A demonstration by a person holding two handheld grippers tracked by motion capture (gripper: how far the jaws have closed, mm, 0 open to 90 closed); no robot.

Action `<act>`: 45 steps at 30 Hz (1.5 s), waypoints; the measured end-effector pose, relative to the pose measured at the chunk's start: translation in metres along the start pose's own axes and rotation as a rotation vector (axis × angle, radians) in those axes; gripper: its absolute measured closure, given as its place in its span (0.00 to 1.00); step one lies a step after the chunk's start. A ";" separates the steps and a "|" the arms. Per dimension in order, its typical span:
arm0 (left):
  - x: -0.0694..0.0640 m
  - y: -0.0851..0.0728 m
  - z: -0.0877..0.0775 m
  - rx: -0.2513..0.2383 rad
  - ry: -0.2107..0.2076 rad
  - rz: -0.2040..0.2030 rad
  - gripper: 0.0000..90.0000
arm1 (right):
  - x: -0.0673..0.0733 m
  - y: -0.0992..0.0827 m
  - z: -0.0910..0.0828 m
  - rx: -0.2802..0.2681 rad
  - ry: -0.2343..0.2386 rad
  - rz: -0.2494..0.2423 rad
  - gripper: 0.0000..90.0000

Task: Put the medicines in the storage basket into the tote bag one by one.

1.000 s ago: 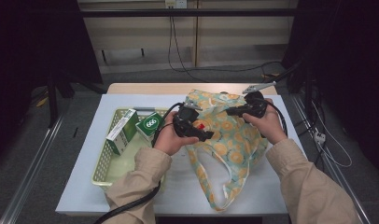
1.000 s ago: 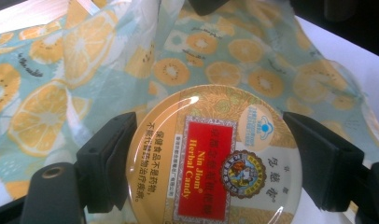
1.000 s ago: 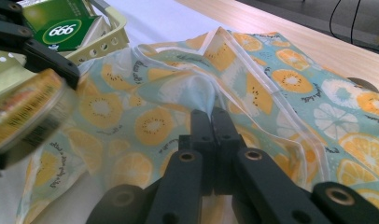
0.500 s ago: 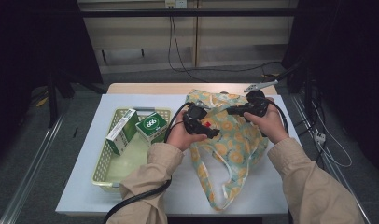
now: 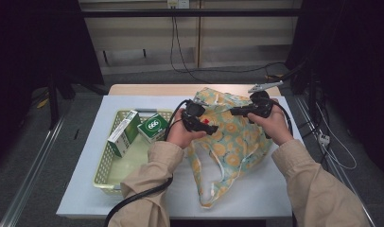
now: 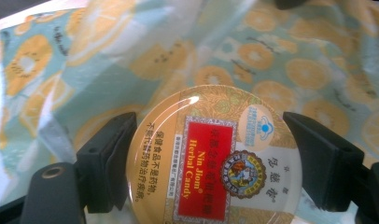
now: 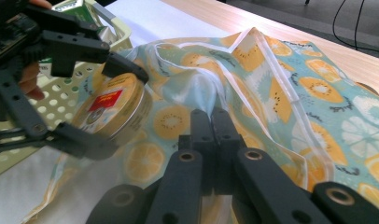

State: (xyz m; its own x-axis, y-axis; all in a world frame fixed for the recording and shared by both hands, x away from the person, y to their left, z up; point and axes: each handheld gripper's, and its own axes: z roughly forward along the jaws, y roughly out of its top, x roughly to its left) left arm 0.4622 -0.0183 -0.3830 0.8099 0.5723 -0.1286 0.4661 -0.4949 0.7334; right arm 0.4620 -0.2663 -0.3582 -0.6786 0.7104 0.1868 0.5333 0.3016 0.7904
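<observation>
Gripping candy tin [image 6: 213, 158] — left fingers [image 6: 106, 168], right fingers [image 7: 211, 135] closed

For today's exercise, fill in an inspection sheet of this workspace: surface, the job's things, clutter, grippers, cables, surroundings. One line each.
Surface: white table top, with a bare wooden strip along its far edge.
Job's things: round candy tin held over the fruit-print bag, which lies crumpled on the table.
Clutter: pale green basket with two green-and-white boxes at its far end.
Grippers: left gripper shut on the tin's sides; right gripper shut, pinching the bag's fabric.
Cables: black cable trails from the left gripper; more cables lie on the floor beyond.
Surroundings: dark room, grey floor, a wall panel behind.
</observation>
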 end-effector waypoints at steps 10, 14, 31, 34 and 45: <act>-0.015 -0.003 -0.001 -0.006 -0.022 0.019 0.23 | 0.001 0.001 0.004 0.002 -0.005 0.006 1.00; -0.021 0.001 0.007 -0.013 -0.032 0.020 0.23 | 0.003 0.003 0.004 0.000 -0.007 0.011 1.00; 0.023 0.038 0.077 -0.046 0.071 -0.061 0.16 | -0.017 0.006 0.025 0.030 -0.020 0.069 1.00; 0.020 0.037 0.067 -0.040 0.060 -0.052 0.16 | -0.020 0.002 0.027 0.035 -0.025 0.074 1.00; 0.007 0.024 0.009 -0.005 0.047 0.026 0.14 | -0.010 -0.002 0.016 0.025 -0.057 0.071 1.00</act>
State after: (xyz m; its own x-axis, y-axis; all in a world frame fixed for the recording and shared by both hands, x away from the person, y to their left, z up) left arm 0.4819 -0.0325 -0.3728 0.8041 0.5893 -0.0786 0.4434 -0.5064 0.7396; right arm 0.4755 -0.2636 -0.3707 -0.6090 0.7653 0.2082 0.5922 0.2641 0.7613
